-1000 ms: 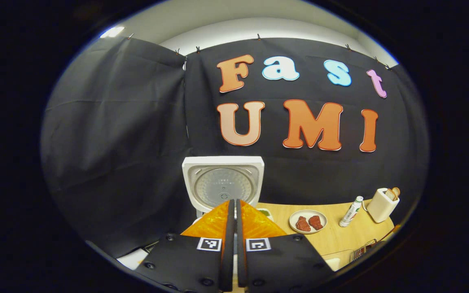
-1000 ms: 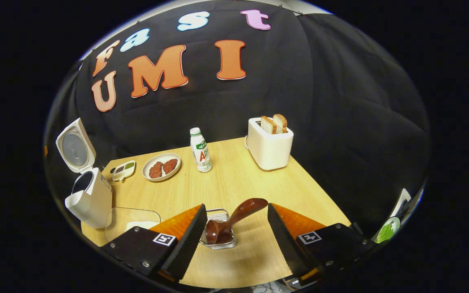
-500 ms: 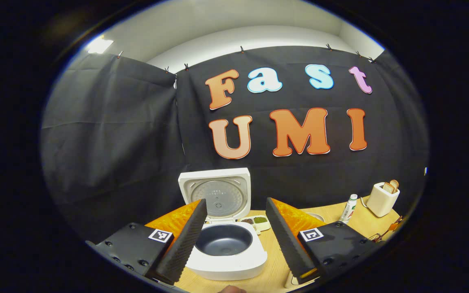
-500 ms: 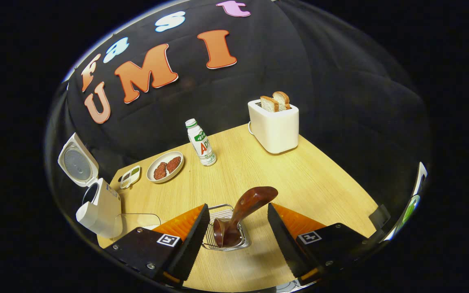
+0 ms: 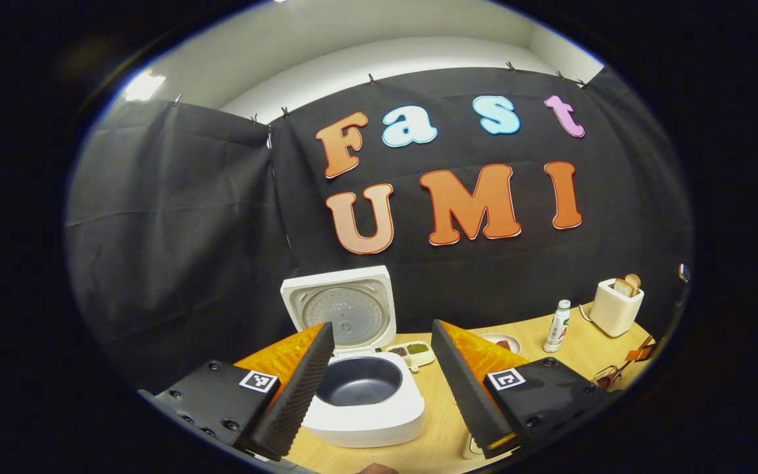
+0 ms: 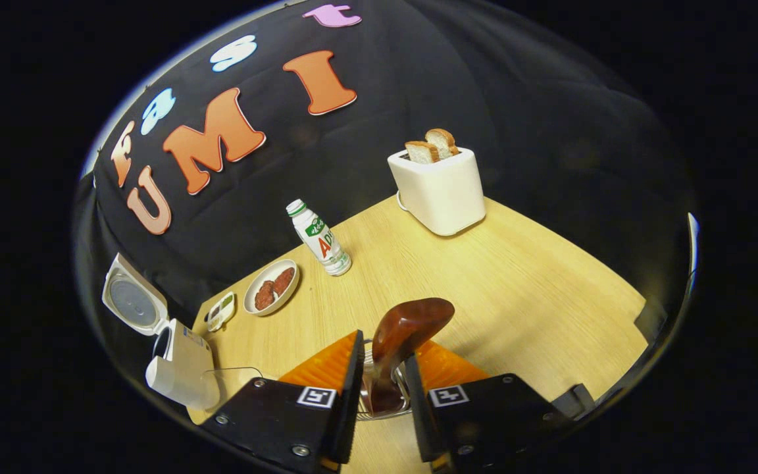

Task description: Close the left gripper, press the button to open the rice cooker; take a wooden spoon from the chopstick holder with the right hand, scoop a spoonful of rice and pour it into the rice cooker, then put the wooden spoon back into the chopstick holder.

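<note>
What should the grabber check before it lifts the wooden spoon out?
1. Rice cooker lid up: ok, it stands open and the dark pot shows.
2. Right gripper around the wooden spoon: ok, the fingers sit close on both sides of the handle.
3. Firm squeeze on the handle: cannot tell, the contact is hard to see.
4. Spoon bowl free of the wire holder: not ok, it is down inside.
5. Left gripper out of the way: ok, open, holding nothing, in front of the cooker.

Your right gripper (image 6: 382,388) has its fingers (image 6: 351,395) pressed on the wooden spoon (image 6: 400,342). The spoon stands in the chopstick holder (image 6: 379,408) on the counter (image 6: 517,283).
</note>
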`<state>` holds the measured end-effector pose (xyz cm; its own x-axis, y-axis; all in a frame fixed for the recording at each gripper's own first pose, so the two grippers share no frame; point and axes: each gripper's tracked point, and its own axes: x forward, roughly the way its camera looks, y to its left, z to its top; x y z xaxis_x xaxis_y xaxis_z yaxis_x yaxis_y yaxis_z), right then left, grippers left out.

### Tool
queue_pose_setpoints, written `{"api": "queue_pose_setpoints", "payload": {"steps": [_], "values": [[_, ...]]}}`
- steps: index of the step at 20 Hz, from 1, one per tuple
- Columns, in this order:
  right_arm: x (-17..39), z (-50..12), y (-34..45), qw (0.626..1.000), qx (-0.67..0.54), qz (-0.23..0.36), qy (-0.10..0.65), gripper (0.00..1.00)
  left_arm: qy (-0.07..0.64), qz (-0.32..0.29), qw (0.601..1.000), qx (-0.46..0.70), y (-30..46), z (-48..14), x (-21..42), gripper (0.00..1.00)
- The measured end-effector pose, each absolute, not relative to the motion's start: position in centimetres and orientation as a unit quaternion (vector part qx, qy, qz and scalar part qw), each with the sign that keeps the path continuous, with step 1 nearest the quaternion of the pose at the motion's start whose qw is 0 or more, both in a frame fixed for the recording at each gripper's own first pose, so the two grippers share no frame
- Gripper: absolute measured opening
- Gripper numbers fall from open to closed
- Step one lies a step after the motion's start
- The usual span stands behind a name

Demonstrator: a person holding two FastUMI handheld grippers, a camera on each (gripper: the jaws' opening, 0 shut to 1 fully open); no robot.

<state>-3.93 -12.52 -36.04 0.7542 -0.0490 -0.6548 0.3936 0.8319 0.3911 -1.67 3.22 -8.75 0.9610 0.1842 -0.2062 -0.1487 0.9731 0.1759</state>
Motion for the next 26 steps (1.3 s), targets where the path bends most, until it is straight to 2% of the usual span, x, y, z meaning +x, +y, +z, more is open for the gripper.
{"api": "queue_pose_setpoints", "payload": {"steps": [1,2,6,12,14,18,21,22,24,26], "values": [[-3.8,-35.7,-12.2,0.898,0.267,-0.118,0.328,0.31,0.116,0.083,0.987,0.077,3.2,-9.1,-1.6,1.00],[-3.8,-35.5,-11.8,0.897,0.270,-0.111,0.331,0.23,0.122,0.081,0.986,0.074,3.1,-9.4,-1.5,0.96],[-2.3,-32.9,-11.4,0.912,0.238,-0.100,0.319,0.17,0.126,0.068,0.987,0.069,2.6,-9.7,-0.5,0.96],[-2.1,-26.7,-10.2,0.924,0.221,-0.088,0.300,0.16,0.119,0.059,0.989,0.068,3.5,-10.0,-0.4,0.96],[-2.2,-24.2,-9.0,0.919,0.258,-0.066,0.290,0.16,0.120,0.058,0.989,0.063,4.2,-10.3,-0.3,1.00],[-2.4,-20.9,-6.0,0.902,0.325,-0.022,0.284,0.16,0.119,0.057,0.990,0.052,5.8,-11.1,-0.3,0.96],[-2.1,-20.5,-3.5,0.903,0.322,-0.004,0.284,0.16,0.121,0.057,0.990,0.041,7.3,-11.8,-0.2,0.96],[-2.1,-20.6,-2.7,0.906,0.312,0.000,0.286,0.16,0.122,0.060,0.990,0.039,7.9,-12.1,-0.4,1.00],[-2.3,-20.8,-0.5,0.910,0.294,0.011,0.291,0.16,0.123,0.065,0.989,0.038,9.4,-12.5,-0.5,0.96],[-2.4,-21.1,2.2,0.914,0.281,0.023,0.292,0.16,0.124,0.068,0.989,0.041,10.8,-12.7,-0.6,1.00]]}}
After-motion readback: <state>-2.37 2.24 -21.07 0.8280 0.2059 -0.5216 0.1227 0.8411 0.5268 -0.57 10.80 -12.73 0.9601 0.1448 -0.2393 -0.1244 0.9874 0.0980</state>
